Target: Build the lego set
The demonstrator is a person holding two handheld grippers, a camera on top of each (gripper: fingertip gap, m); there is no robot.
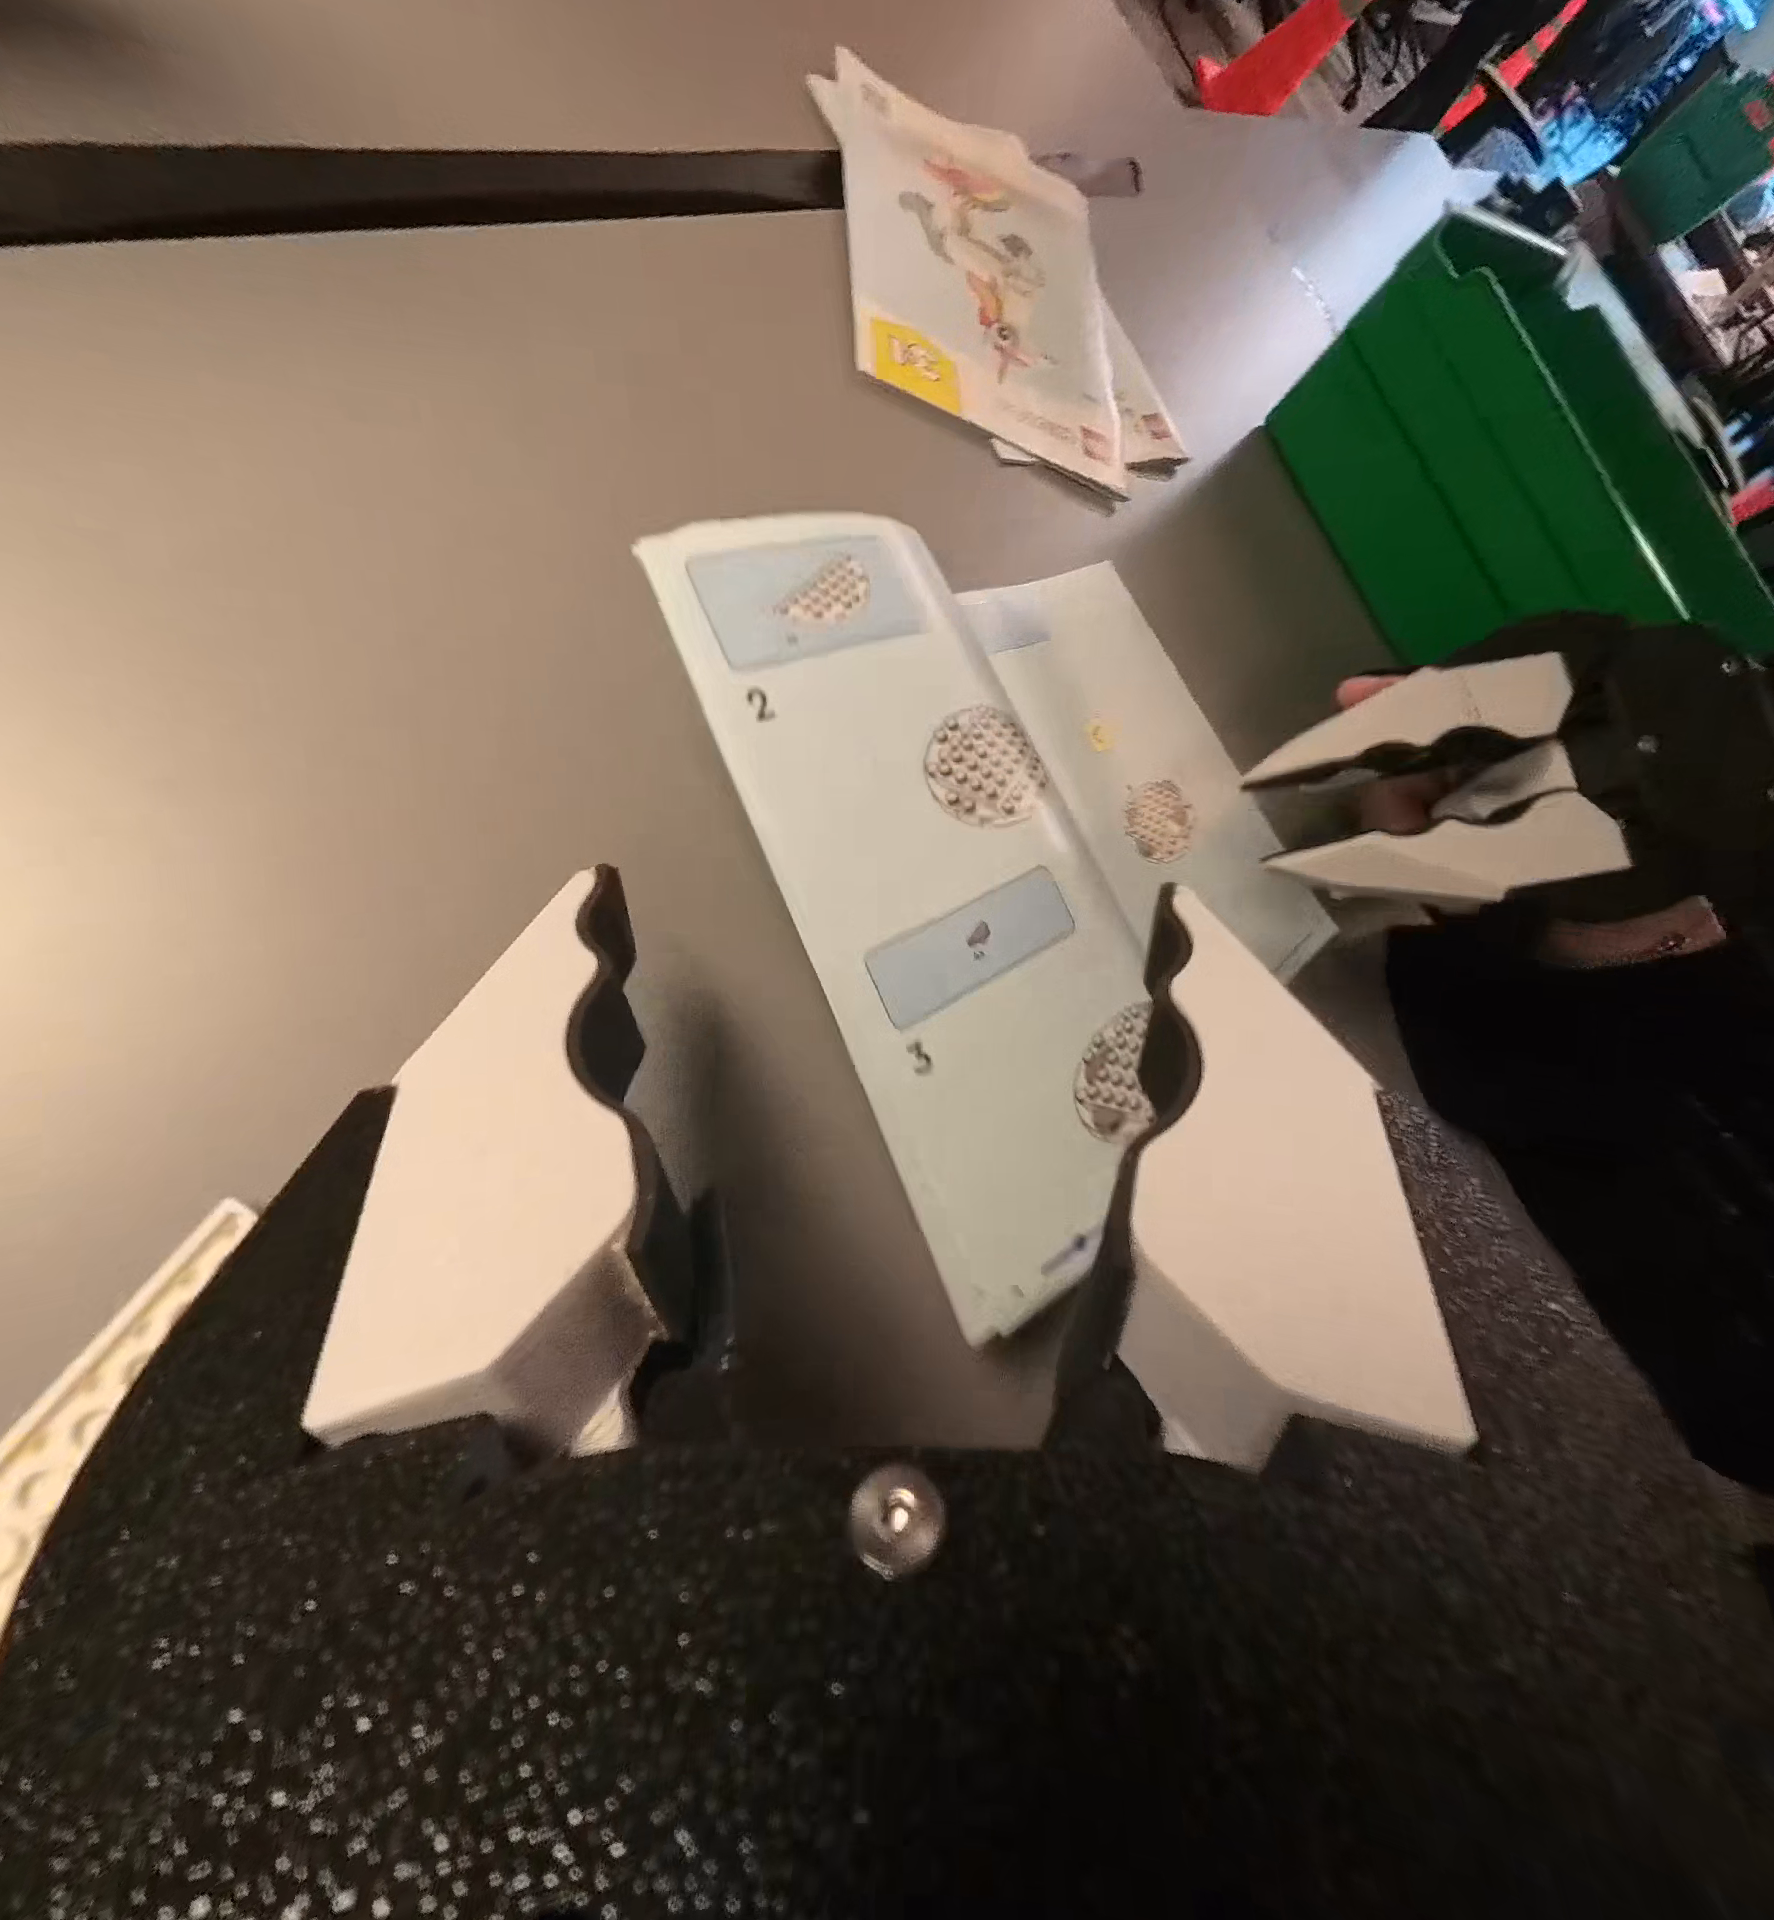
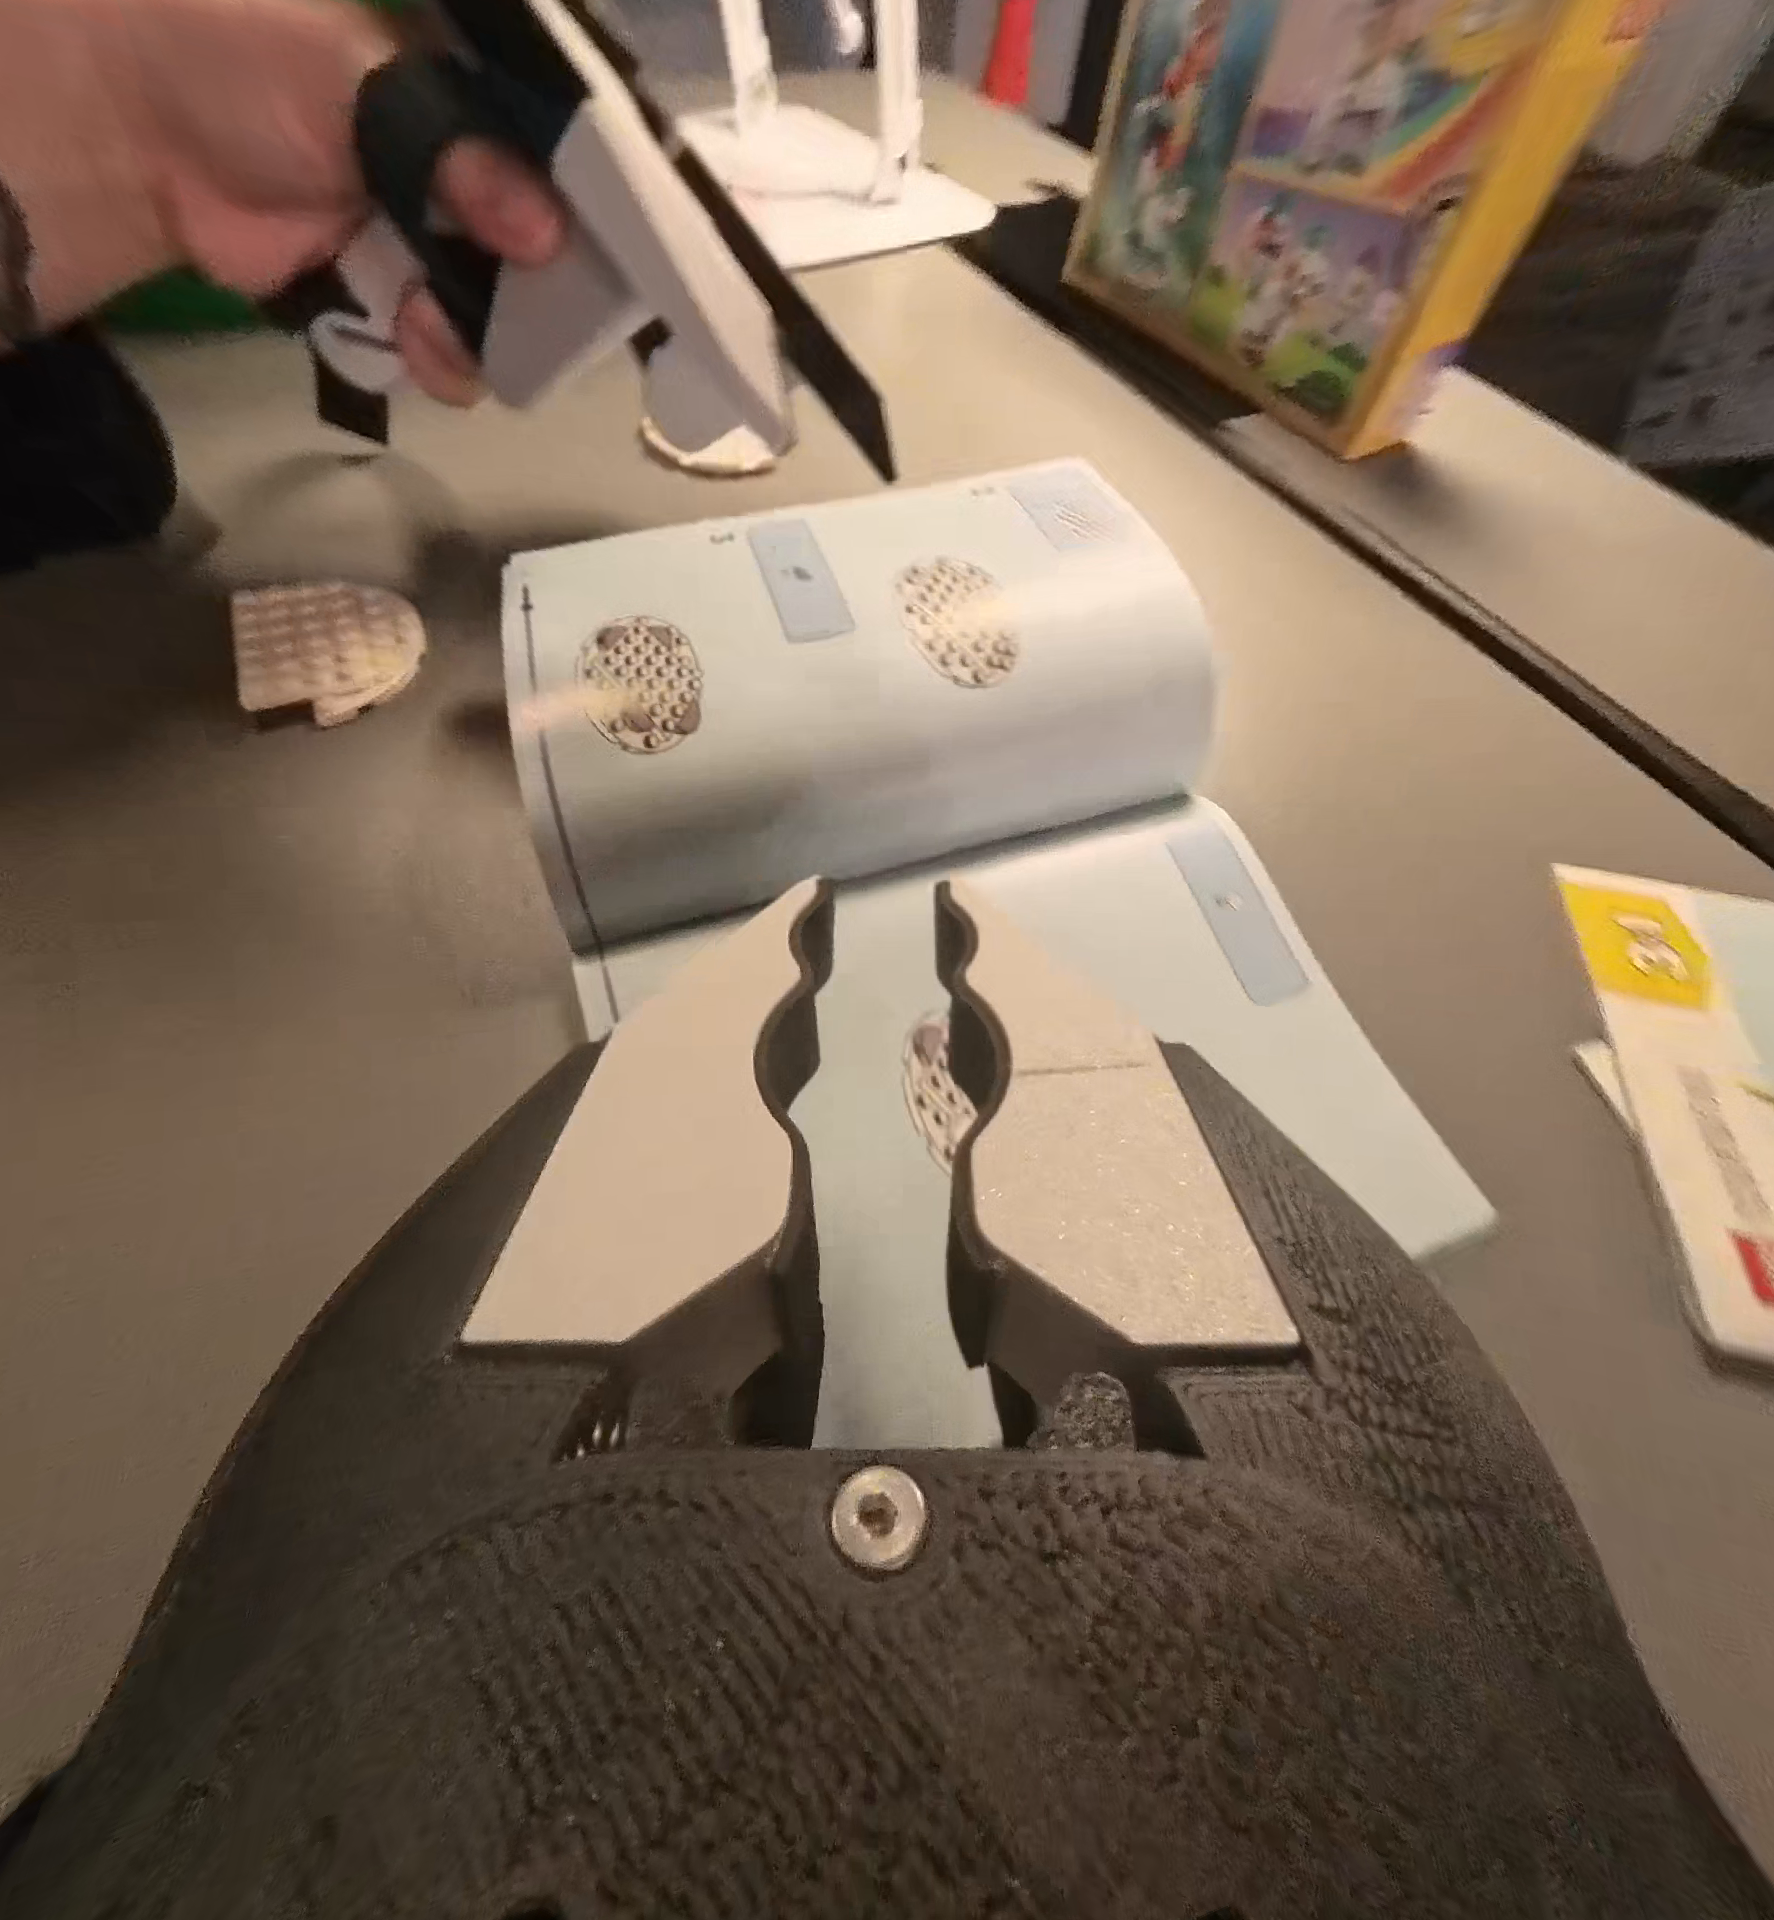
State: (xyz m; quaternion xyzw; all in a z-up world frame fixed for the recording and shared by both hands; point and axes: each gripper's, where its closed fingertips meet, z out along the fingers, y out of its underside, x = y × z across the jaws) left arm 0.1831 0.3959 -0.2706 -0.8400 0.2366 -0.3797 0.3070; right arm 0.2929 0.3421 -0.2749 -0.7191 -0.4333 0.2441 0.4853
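Observation:
An open pale-blue instruction booklet lies on the grey table, its left page bulging up. My left gripper is wide open and empty, hovering over the booklet's near end. A white lego plate shows at the lower left edge behind it. My right gripper hangs over the booklet's near page with its jaws a narrow gap apart and nothing between them; it also shows in the left wrist view. A white half-round studded plate lies left of the booklet. Another white piece lies partly hidden under the left gripper's finger.
More booklets lie on the table. A colourful lego box stands behind a dark seam between tables. Green bins stand beside the table. A white stand is at the back. A hand holds the left gripper. The white lego plate lies around 11 centimeters away from my left fingertips.

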